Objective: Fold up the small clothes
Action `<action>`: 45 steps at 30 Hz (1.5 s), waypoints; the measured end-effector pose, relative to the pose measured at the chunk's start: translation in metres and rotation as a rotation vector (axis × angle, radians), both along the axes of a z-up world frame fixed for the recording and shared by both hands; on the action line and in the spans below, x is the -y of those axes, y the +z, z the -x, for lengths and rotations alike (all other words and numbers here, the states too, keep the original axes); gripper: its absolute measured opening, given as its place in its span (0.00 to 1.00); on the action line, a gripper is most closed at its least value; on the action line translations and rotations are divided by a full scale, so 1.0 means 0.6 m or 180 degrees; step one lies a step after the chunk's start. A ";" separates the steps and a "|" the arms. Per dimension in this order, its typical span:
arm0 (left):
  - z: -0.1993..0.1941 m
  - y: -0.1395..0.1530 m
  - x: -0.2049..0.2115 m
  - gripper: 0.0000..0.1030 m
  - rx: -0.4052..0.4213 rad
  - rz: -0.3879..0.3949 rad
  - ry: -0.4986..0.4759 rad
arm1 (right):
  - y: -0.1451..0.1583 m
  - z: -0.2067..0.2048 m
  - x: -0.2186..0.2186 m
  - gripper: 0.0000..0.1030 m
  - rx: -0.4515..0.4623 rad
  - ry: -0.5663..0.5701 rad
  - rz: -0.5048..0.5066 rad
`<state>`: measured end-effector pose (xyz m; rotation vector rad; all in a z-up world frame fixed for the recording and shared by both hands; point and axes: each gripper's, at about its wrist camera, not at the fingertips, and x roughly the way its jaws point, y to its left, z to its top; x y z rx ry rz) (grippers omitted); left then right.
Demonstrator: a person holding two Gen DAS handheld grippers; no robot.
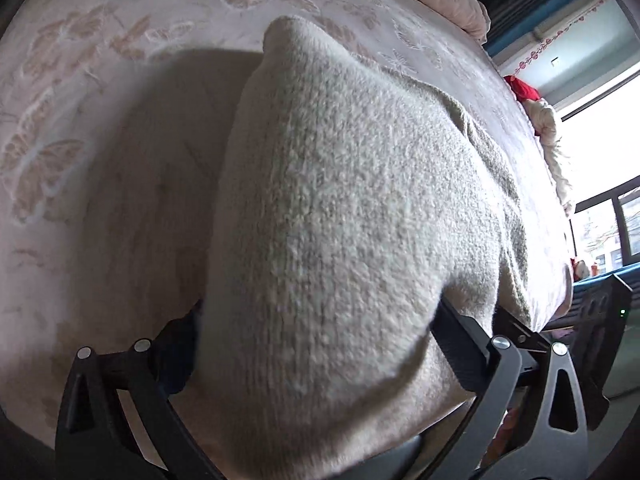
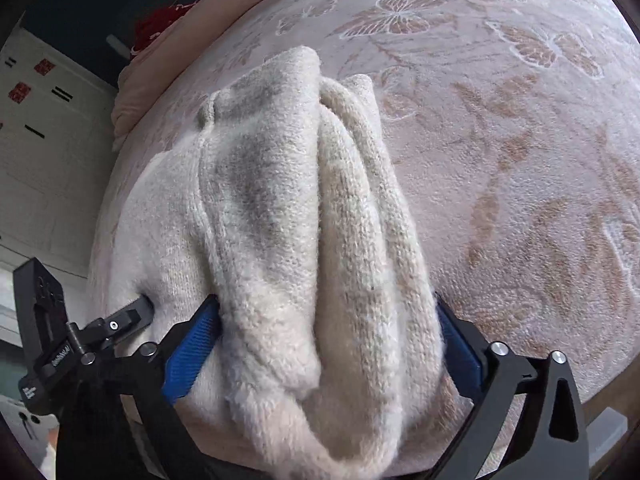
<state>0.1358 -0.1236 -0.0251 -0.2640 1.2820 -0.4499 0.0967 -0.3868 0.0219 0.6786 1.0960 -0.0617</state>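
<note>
While a cream, fuzzy knitted garment is spread in thick folds on the pink butterfly-patterned bedspread, its bulk is seen between both wide-spread pairs of jaws; the left gripper and right gripper are open, gripping nothing.

Daylight pours in from the window on the right edge of my left view, blown out to plain white. My left claw throws a broad soft shadow across the bedspread. Both views bulge like a fisheye, with dark corners and the nearest knit slightly soft.
</note>
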 end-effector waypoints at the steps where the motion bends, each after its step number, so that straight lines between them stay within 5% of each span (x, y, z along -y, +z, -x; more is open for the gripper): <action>1: -0.001 -0.004 0.002 0.96 0.0013 0.0034 -0.0006 | 0.000 -0.005 -0.001 0.95 0.0015 0.0001 0.0018; 6: -0.010 -0.006 0.011 0.96 0.0150 0.0099 -0.0128 | 0.001 -0.031 -0.002 0.91 0.0076 0.0047 0.0029; 7: -0.012 -0.006 0.009 0.96 0.0132 0.0121 -0.0134 | 0.005 -0.031 -0.003 0.68 0.0128 0.0088 -0.0066; 9: -0.010 0.006 0.004 0.81 0.0070 0.0247 -0.0169 | 0.014 -0.025 0.005 0.46 0.0148 0.0037 -0.0257; 11: -0.006 0.026 -0.004 0.59 0.0079 0.0303 -0.0212 | 0.036 -0.013 0.011 0.35 0.0225 -0.0006 -0.0351; 12: -0.002 0.040 -0.007 0.56 0.0094 0.0327 -0.0254 | 0.048 -0.007 0.010 0.33 0.0262 -0.0003 -0.0371; 20: 0.070 0.160 -0.055 0.49 0.0083 0.0512 -0.0446 | 0.180 0.088 -0.046 0.32 0.0509 0.0217 -0.0401; 25: 0.134 0.242 -0.104 0.49 0.0330 0.0641 -0.0489 | 0.283 0.140 -0.103 0.32 0.0874 0.0391 -0.0304; 39: 0.143 0.542 -0.262 0.51 0.1916 0.0908 -0.0432 | 0.590 0.099 -0.256 0.33 0.2308 0.0779 0.0221; 45: 0.112 0.581 -0.318 0.55 0.2265 0.0856 -0.0351 | 0.579 0.028 -0.299 0.37 0.2372 0.0884 0.0242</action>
